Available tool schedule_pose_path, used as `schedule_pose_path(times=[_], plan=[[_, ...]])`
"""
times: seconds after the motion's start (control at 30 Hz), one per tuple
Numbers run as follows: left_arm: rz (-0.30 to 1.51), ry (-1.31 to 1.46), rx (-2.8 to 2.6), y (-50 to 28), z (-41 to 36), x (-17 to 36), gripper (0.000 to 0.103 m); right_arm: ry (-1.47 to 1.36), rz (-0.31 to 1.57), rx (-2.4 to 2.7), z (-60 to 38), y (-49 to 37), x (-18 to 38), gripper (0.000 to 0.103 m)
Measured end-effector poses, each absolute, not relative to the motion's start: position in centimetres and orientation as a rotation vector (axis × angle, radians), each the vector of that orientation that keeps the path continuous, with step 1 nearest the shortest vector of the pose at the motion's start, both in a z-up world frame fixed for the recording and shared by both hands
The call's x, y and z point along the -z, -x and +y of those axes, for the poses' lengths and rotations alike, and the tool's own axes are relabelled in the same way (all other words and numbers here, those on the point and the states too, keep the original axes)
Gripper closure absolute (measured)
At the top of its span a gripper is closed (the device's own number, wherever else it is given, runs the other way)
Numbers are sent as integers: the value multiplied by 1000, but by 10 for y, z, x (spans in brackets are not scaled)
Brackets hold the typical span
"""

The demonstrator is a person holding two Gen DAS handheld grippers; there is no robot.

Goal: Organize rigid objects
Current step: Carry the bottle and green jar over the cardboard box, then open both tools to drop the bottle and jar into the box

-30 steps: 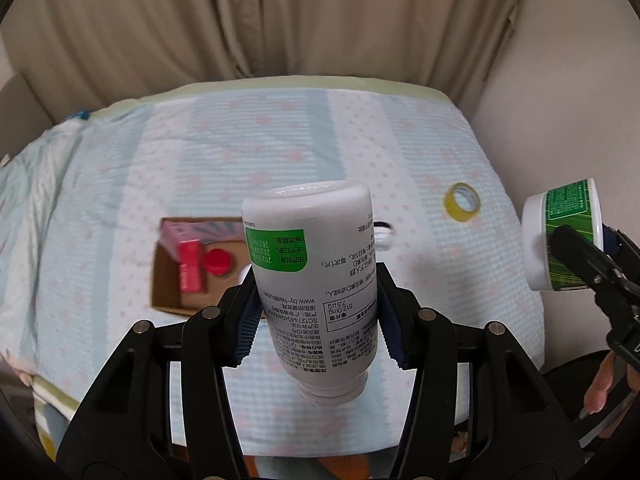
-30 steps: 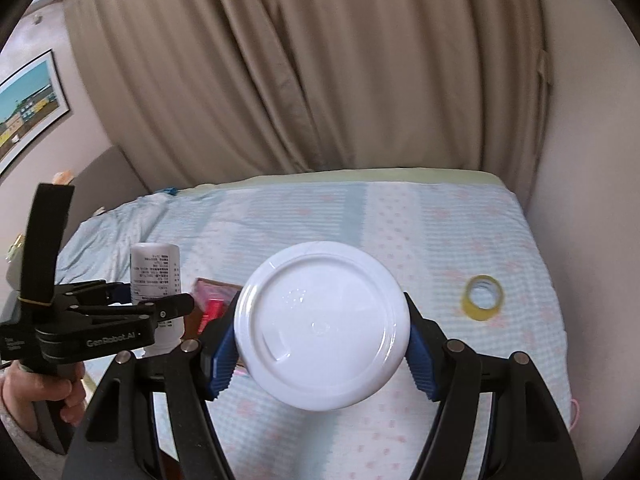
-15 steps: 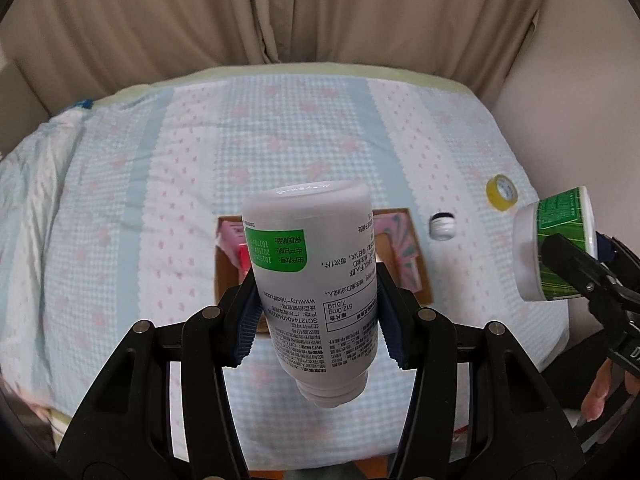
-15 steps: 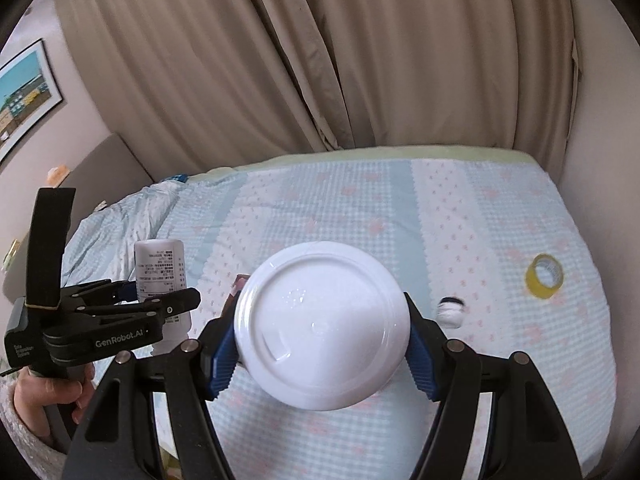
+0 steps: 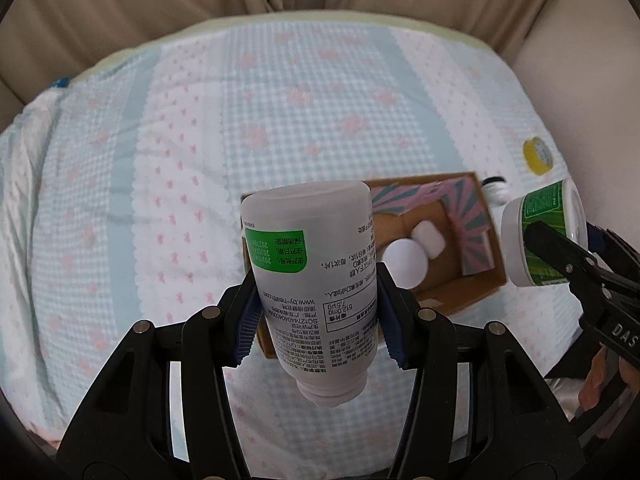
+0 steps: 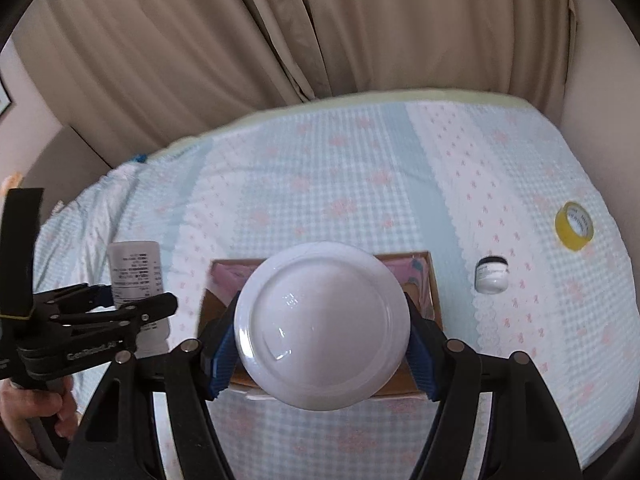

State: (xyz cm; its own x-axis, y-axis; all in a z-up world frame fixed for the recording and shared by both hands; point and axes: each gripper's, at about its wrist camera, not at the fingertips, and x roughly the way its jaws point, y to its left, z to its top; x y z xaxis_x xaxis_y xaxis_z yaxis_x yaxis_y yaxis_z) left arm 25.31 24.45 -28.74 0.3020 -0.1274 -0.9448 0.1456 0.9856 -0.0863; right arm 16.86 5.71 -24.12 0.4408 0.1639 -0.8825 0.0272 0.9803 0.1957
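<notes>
We hold a white supplement bottle in our left gripper, its blue pads pressed against both sides of the body; the bottle hangs upside down, neck toward the camera, green label patch facing us. Our right gripper is clamped on a white tub with a green label, whose round white end fills the middle of the right wrist view. Both held items hover above an open cardboard box lying on a bed covered by a light blue and white checked quilt with pink motifs. Inside the box we see two white rounded objects and pink-and-teal striped packaging. Just beside the box's right end stands a small white jar, and farther right lies a roll of yellow tape. Beige curtains hang behind the bed.
</notes>
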Motion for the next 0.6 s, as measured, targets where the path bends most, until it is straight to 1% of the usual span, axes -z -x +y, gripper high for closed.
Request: schedule_pose_path(times=[0.3,0.43,0.6], plan=[[1344,-34,184,-262,229,375,55,-161,1214,-35,42,-182,330,37],[1377,-38,193,-263,224,401,55,-170,1263,-5,34,-183,364,37],[1402,-84,204,-271,215,417,55,-173,1304,10,32,-184,387,37]])
